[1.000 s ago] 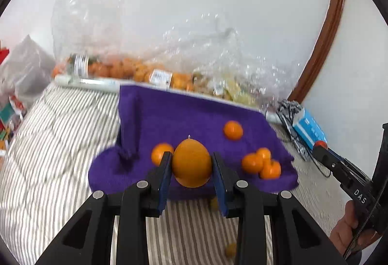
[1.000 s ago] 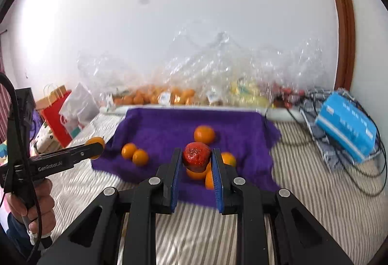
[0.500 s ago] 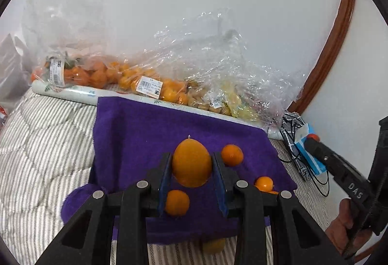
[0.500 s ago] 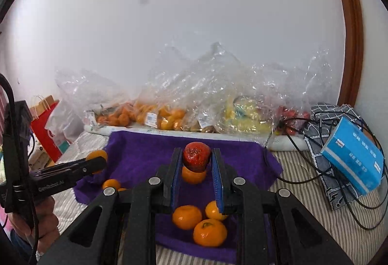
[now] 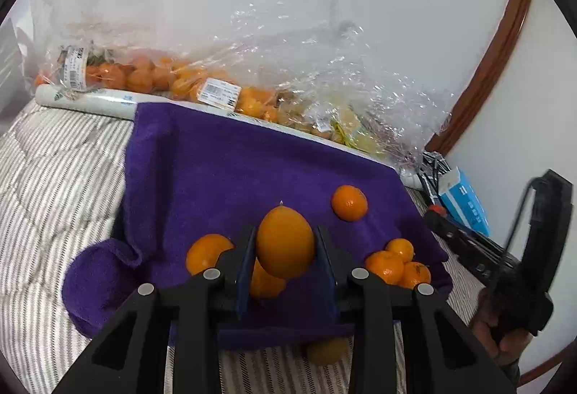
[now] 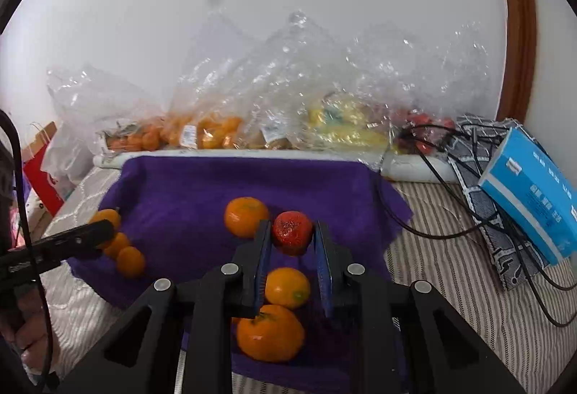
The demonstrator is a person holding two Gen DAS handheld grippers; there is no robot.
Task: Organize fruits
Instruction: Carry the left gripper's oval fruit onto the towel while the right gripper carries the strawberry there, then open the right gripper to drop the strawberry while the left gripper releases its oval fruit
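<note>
With the left gripper (image 5: 285, 249) clamped on an orange (image 5: 285, 242) and the right gripper (image 6: 292, 242) on a red fruit (image 6: 292, 232) above the towel (image 6: 187, 192), either could roll toward 6 o'clock off the soft cloth once let go.

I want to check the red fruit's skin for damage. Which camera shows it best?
The right wrist view: the red fruit sits centred and close between the right hand-held gripper pads, its mottled skin visible. The left wrist view shows only a small red speck at that gripper's tip, far too small to inspect.
</note>
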